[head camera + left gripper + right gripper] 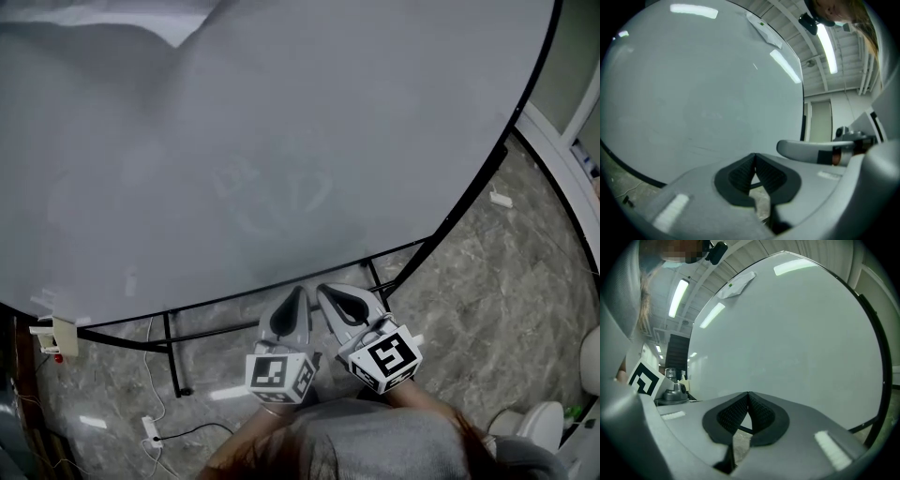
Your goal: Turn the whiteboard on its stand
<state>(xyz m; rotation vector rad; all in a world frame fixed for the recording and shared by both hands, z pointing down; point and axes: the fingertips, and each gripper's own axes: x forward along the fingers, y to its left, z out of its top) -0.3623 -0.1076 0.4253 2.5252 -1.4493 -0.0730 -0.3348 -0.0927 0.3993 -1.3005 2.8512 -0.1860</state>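
Closest to us, at the bottom of the head view, our grey sleeves reach forward with both grippers side by side; each carries a cube point(279, 373) printed with black-and-white square markers. Our left gripper point(298, 298) has its jaws clenched tip to tip with nothing between them; our right gripper point(330, 296) is clenched and empty in the same way. Both point at the lower edge of the whiteboard point(281, 141), just beneath its black rim; we cannot tell whether they touch it. This whiteboard fills most of every view, tilted on its black metal stand point(172, 352). Under it lies a grey marbled floor point(487, 309), with a white power strip and cable point(150, 429) at lower left. Both gripper views show ceiling tube lights above the board. Faint erased marks point(272, 197) remain on the board; we cannot read them.
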